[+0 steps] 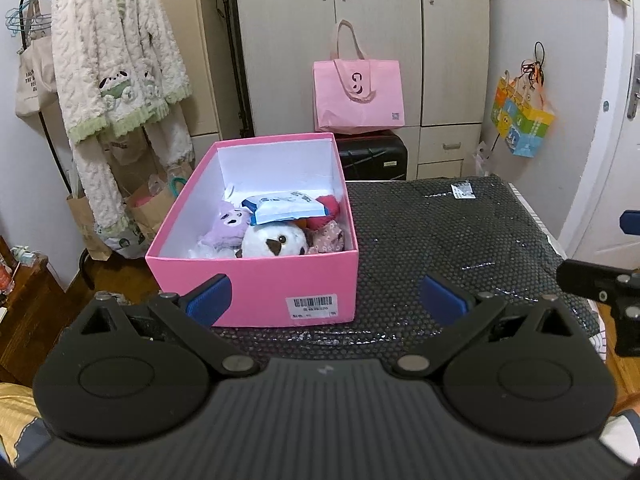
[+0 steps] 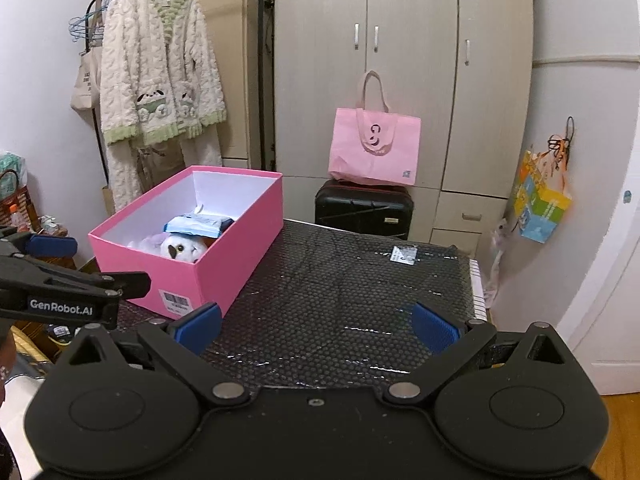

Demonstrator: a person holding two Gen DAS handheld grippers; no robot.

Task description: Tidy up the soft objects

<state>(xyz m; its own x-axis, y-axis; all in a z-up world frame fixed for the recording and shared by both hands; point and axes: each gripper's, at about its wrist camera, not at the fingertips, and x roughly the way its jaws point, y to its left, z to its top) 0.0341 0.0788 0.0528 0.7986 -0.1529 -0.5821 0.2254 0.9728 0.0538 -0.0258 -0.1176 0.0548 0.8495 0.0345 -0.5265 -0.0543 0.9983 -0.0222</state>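
Left wrist view: white round plush toy (image 1: 276,241) and purple plush (image 1: 226,226) sit inside the pink cardboard box (image 1: 256,280) w/ a blue-white soft packet (image 1: 286,208) on top; probably light, squashy, best pinched mid-body; left gripper (image 1: 326,300) spread apart, empty, low before the box. Right wrist view: right gripper (image 2: 318,326) spread apart, empty, level over the black bubble-wrap tabletop (image 2: 340,280), box to its left.

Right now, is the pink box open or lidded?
Open: the pink box has no lid, and its white interior and soft toys show.
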